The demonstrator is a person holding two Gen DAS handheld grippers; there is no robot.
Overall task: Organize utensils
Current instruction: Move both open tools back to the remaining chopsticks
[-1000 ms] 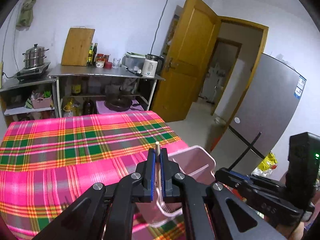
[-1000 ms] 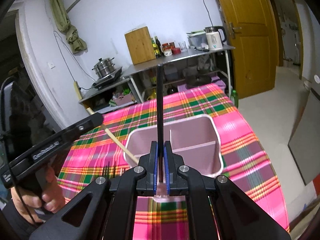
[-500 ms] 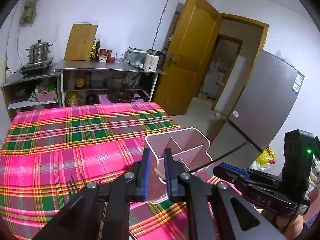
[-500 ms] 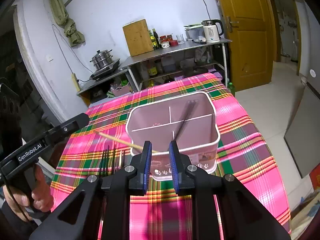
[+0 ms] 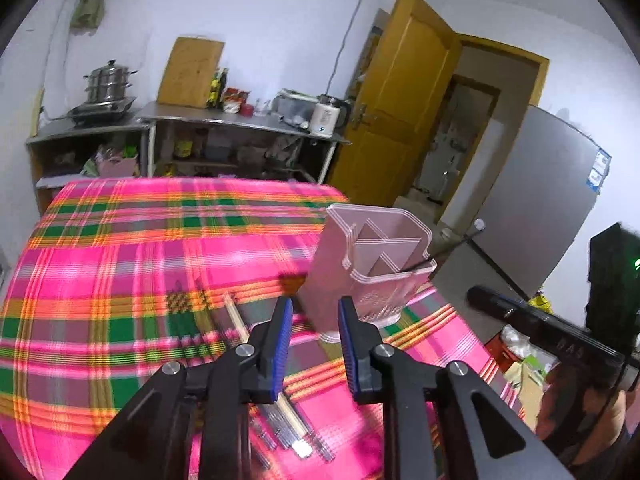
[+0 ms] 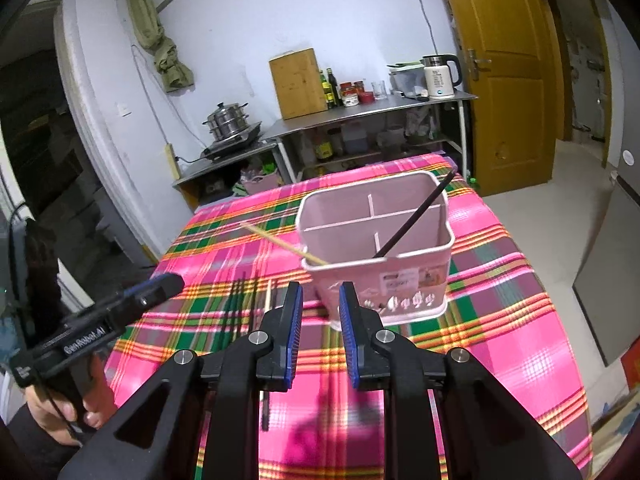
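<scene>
In the left wrist view the left gripper (image 5: 312,322) has its jaws spread with nothing between them; loose chopsticks (image 5: 280,416) lie on the plaid tablecloth (image 5: 120,264) just below and between the jaws, thin, light, stiff and likely slippery, best pinched mid-length, while the pink holder (image 5: 368,280) stands just beyond the right jaw. In the right wrist view the right gripper (image 6: 319,306) is likewise released and empty, the holder just ahead with a black chopstick (image 6: 414,218) and a wooden chopstick (image 6: 284,242) leaning in it, and more dark ones (image 6: 240,304) lie left of the jaws
</scene>
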